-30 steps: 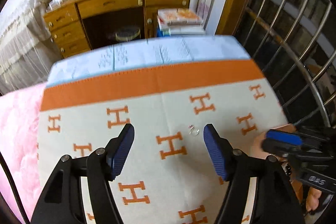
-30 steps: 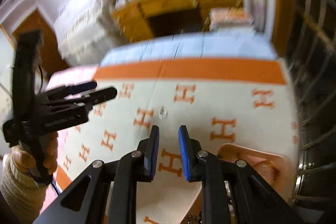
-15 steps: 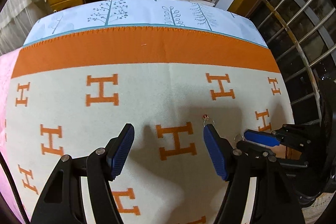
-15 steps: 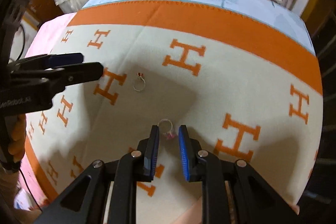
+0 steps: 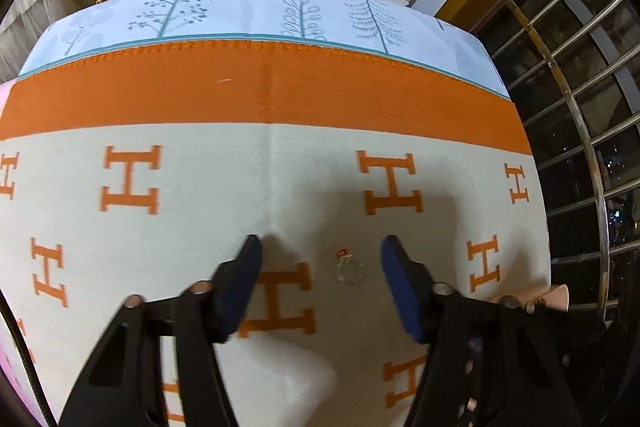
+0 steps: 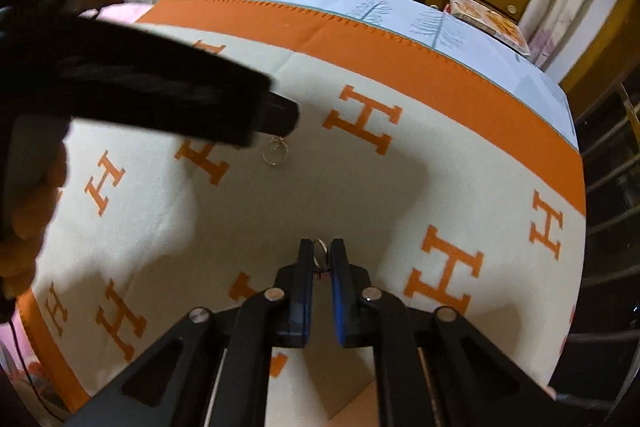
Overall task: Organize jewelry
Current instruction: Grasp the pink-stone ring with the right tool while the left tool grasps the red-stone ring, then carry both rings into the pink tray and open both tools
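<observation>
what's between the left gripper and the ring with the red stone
Nothing visible. The ring with the red stone lies flat on the blanket in the gap of the closing left gripper, with bare cloth either side.

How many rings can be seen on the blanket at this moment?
2. One thin silver ring with a red stone lies between the closing left tongs. Another silver ring is pinched in the right tongs. Others may be hidden.

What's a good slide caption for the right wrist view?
Right gripper shut on a thin silver ring above the cream, orange-H blanket.
</observation>
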Available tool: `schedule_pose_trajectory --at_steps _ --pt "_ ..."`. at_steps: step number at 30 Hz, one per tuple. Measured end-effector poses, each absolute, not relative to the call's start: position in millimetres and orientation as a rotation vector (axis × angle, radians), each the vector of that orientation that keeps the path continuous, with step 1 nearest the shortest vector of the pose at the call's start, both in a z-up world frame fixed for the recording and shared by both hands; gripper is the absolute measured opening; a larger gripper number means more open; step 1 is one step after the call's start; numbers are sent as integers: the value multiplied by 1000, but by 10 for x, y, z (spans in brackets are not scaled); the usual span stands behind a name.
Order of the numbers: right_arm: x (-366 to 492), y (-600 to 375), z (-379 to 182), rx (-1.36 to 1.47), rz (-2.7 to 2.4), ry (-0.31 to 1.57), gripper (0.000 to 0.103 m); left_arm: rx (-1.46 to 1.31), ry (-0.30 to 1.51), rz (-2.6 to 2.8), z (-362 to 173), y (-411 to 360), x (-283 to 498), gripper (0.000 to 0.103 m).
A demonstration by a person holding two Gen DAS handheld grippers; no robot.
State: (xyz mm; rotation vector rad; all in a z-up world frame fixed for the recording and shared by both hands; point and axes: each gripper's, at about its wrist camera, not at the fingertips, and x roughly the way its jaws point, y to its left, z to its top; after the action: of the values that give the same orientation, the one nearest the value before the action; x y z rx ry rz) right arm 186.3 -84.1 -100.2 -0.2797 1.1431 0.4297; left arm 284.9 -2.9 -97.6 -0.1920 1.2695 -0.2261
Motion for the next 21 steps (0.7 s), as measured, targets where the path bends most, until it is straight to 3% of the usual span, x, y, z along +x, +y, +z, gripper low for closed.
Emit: schedule_pose_trajectory --at_steps 8,21 --pt "1706 -1045 -824 -168 452 1095 8 -78 1284 -178 -1008 -362 2871 25" --pt "1655 -1244 -715 -43 469 1059 8 -26 1285 -99 -1007 -364 2834 6"
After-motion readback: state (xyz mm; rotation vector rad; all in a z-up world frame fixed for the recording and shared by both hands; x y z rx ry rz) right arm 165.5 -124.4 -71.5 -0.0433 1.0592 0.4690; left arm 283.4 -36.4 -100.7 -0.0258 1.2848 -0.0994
